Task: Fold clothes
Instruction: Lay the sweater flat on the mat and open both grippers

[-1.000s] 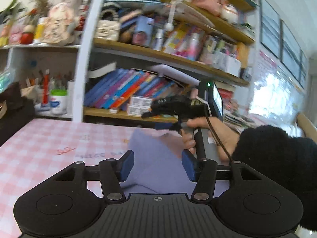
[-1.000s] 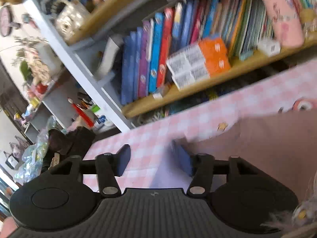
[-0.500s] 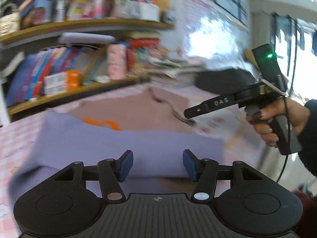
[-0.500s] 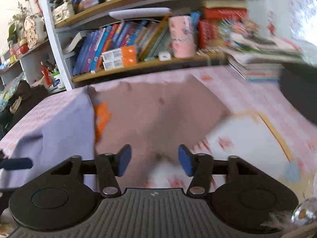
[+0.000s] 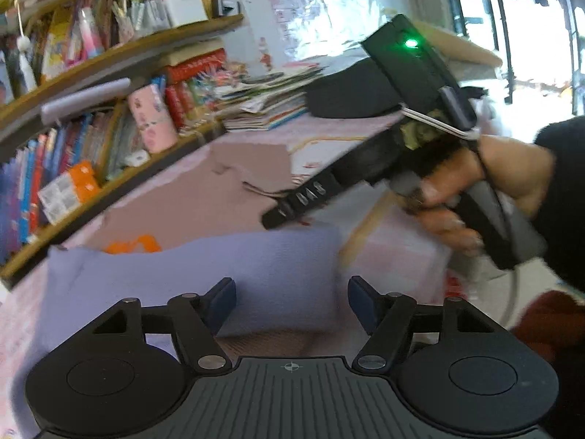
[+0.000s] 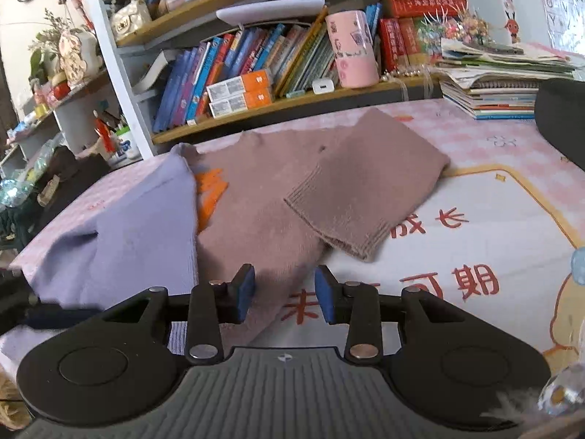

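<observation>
A mauve-brown sweater (image 6: 263, 197) lies flat on the table, one sleeve (image 6: 365, 190) folded across it and an orange print (image 6: 210, 190) showing. A lavender cloth (image 6: 128, 226) covers its left part. My right gripper (image 6: 285, 292) hovers over the sweater's near hem. Its jaws are closing with the hem's edge between them, and the pads do not press on it. My left gripper (image 5: 291, 298) is open and still opening over the lavender cloth (image 5: 190, 274), pinching nothing. A hand (image 5: 457, 197) holds the right gripper (image 5: 292, 205) up to the right.
A crowded bookshelf (image 6: 256, 58) runs along the table's far edge. A stack of books (image 6: 504, 84) and a black object (image 6: 563, 117) sit at the back right. A printed mat (image 6: 475, 256) covers the pink checked tablecloth (image 6: 475, 131). A dark bag (image 6: 65, 172) lies at the left.
Both views swung from the shelf to the garments. The lavender cloth came to lie over the sweater's left part. The left jaws widened and the right jaws narrowed over the hem.
</observation>
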